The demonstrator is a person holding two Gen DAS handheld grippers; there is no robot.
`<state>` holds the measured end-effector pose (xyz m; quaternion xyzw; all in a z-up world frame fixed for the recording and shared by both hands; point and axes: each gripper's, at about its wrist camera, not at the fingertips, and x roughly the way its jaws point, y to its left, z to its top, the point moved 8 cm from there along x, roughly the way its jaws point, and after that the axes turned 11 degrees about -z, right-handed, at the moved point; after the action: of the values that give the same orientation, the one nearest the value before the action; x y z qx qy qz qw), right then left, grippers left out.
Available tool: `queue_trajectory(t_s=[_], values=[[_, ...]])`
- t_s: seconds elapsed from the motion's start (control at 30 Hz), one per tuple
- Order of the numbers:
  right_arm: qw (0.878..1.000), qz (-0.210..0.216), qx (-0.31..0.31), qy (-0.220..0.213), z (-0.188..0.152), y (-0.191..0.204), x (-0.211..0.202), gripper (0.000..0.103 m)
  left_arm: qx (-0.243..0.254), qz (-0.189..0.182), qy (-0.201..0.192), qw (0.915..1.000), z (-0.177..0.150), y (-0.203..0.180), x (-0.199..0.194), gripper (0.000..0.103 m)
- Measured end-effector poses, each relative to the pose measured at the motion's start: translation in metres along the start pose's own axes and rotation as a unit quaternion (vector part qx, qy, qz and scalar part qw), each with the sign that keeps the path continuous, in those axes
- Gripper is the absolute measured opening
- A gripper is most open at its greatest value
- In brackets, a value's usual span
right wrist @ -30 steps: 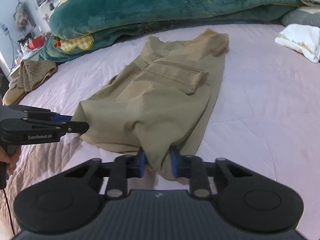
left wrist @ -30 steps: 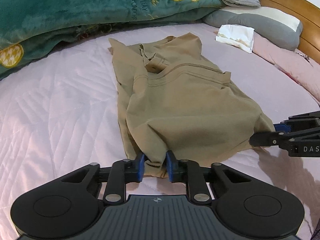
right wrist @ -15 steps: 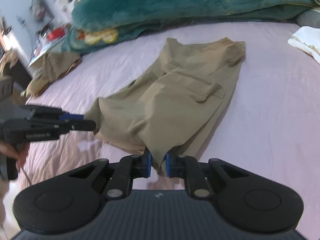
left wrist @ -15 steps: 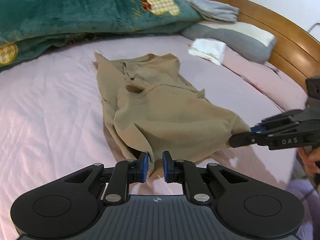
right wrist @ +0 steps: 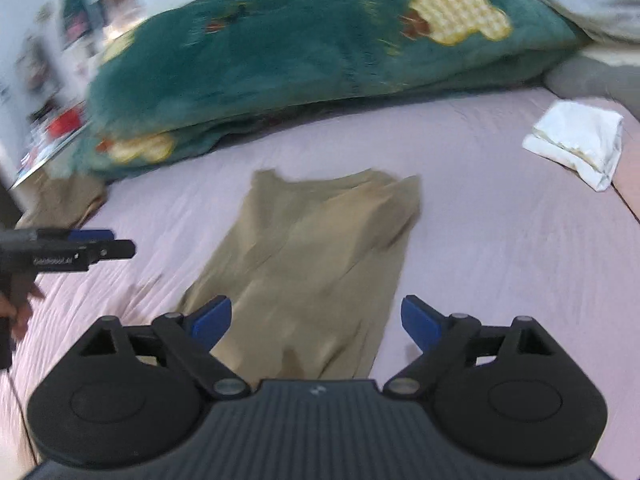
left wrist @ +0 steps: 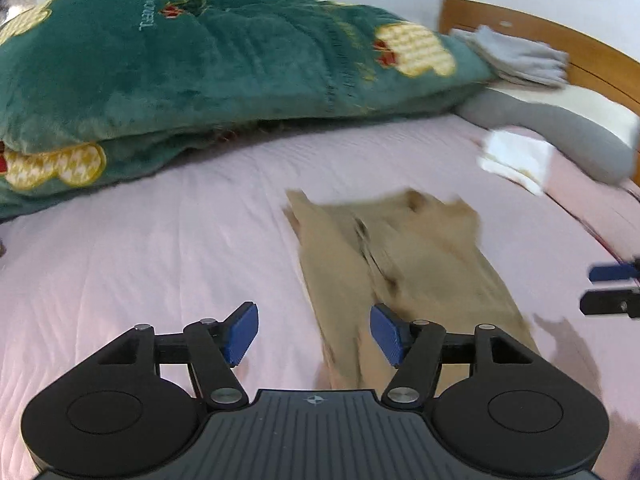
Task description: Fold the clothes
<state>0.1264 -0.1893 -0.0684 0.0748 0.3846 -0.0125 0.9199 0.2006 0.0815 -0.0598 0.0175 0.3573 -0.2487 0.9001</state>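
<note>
A tan garment (left wrist: 404, 276) (right wrist: 316, 260) lies folded lengthwise on the pink bed sheet (left wrist: 160, 264), motion-blurred in both views. My left gripper (left wrist: 314, 334) hangs above its near end with jaws opening and no cloth pressed between the blue pads. My right gripper (right wrist: 316, 322) hovers over the garment's near edge, its jaws also opening wide and gripping nothing. At the right edge of the left wrist view the right gripper (left wrist: 612, 290) shows; the right wrist view has the left gripper (right wrist: 80, 246) at its left, held by a hand.
A thick green blanket (left wrist: 224, 80) (right wrist: 320, 52) is piled along the far side. A folded white cloth (left wrist: 516, 160) (right wrist: 576, 140) lies at the far right beside a grey pillow (left wrist: 560, 128) and a wooden headboard (left wrist: 560, 44). Another tan cloth (right wrist: 60, 200) lies at the left.
Both grippers held the garment's near corners, then let go and opened. Both have lifted and pulled back, and the garment now lies flatter and narrower on the sheet.
</note>
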Motion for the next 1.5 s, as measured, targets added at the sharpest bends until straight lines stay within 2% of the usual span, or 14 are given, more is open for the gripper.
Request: queue_trajectory(t_s=[0.1,0.2,0.33,0.6,0.8,0.93,1.03,1.1,1.13,1.17,1.2,1.27,1.33,1.5], values=[[0.999,-0.017,0.035,0.031,0.026,-0.013,0.046,0.092,-0.015,0.009,0.013,0.9998,0.030,0.002,0.046,0.064],[0.998,-0.023,0.049,0.038,0.038,-0.018,0.077,0.092,-0.036,0.014,0.009,0.9992,0.048,0.005,0.080,0.064],[0.997,-0.029,0.060,0.034,0.049,-0.021,0.109,0.092,-0.054,0.026,0.007,0.9982,0.061,0.010,0.117,0.064],[0.996,-0.046,0.076,0.016,0.072,-0.031,0.156,0.092,-0.042,0.053,0.005,0.9977,0.083,0.020,0.171,0.064],[0.994,-0.040,0.099,0.037,0.088,-0.039,0.190,0.092,-0.080,0.051,0.025,0.9951,0.082,0.035,0.204,0.064],[0.995,-0.036,0.065,0.062,0.086,-0.030,0.209,0.089,-0.073,0.023,0.073,0.9943,0.070,0.032,0.231,0.065],[0.997,-0.062,0.018,0.050,0.082,-0.025,0.212,0.074,-0.042,0.034,0.064,0.9965,0.067,0.028,0.235,0.067],[0.996,-0.069,0.005,0.052,0.082,-0.024,0.211,0.038,-0.037,0.035,0.056,0.9971,0.065,0.027,0.235,0.063],[0.996,-0.065,0.006,0.055,0.082,-0.024,0.210,0.030,-0.033,0.032,0.052,0.9976,0.065,0.025,0.234,0.058],[0.996,-0.062,0.006,0.059,0.082,-0.023,0.209,0.021,-0.029,0.029,0.048,0.9980,0.064,0.024,0.232,0.047],[0.996,-0.059,0.007,0.062,0.082,-0.023,0.208,0.017,-0.025,0.026,0.044,0.9984,0.064,0.022,0.231,0.041],[0.996,-0.061,0.005,0.061,0.082,-0.025,0.204,0.014,-0.018,0.027,0.042,0.9986,0.065,0.018,0.227,0.020],[0.997,-0.064,0.004,0.053,0.082,-0.023,0.199,0.012,-0.008,0.035,0.038,0.9987,0.065,0.015,0.221,0.014],[0.998,-0.058,0.005,0.030,0.088,-0.016,0.179,0.012,-0.005,0.038,0.012,0.9992,0.070,0.011,0.196,0.010]])
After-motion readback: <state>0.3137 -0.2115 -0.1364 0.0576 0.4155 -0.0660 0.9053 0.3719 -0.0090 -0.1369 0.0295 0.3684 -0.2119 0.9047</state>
